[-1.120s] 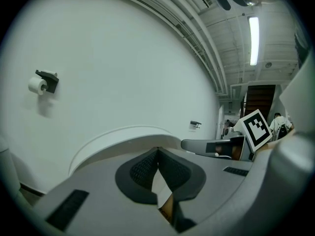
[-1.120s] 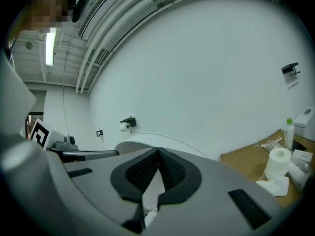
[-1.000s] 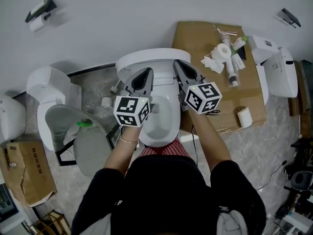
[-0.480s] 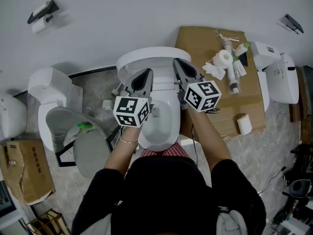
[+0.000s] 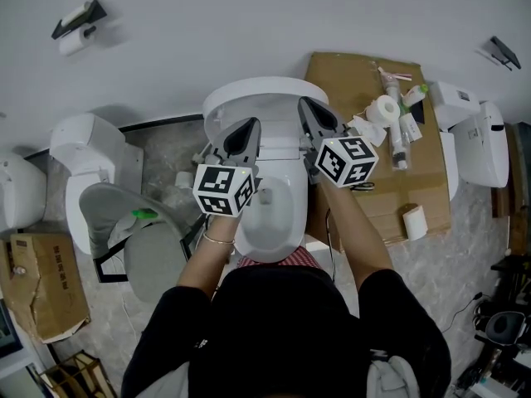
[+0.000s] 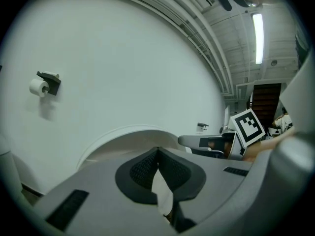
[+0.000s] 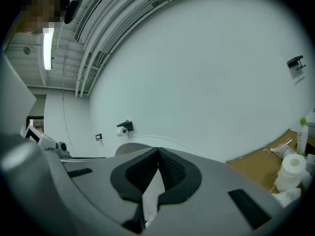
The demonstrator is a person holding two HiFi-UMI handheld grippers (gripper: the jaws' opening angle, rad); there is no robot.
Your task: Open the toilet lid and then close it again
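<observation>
Left gripper [image 5: 242, 136] and right gripper [image 5: 314, 121] both closed, empty, near raised lid [image 5: 257, 94]; closed tips may slip, letting lid slam.

We read this as a workshop or test hall, not a home: middle toilet [image 5: 253, 102], left toilet [image 5: 83, 149], right toilet [image 5: 485, 139], cardboard box [image 5: 46, 288], strip light [image 6: 257, 37] on bare industrial ceiling.
</observation>
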